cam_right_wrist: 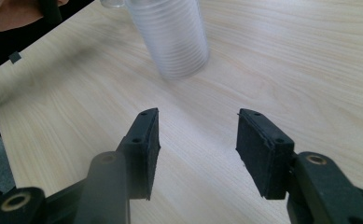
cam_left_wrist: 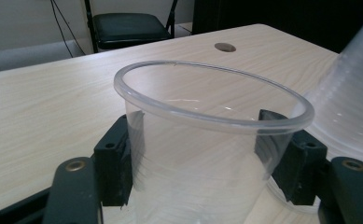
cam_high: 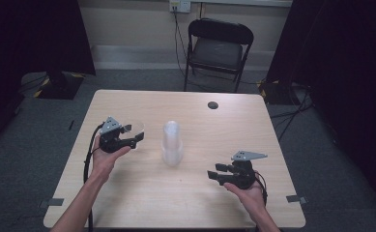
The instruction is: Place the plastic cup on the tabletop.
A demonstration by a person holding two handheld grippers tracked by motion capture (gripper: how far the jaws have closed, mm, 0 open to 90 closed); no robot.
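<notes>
One clear cup [cam_left_wrist: 202,140] sits clamped between the jaws of the left gripper [cam_high: 127,137], just beside the stack [cam_high: 172,143] at the table [cam_high: 127,193] middle, while the right gripper [cam_right_wrist: 195,149] waits apart and empty, so I would keep the squeeze gentle.

The surface [cam_high: 142,193] is a pale wood-grain top with rounded corners, standing on grey carpet. A tall stack of clear plastic cups [cam_high: 172,143] stands upside down on it near the middle. A round dark hole [cam_high: 213,105] sits toward the far edge, right of centre. Small grey tape pieces [cam_high: 296,198] mark the near left and right edges.
</notes>
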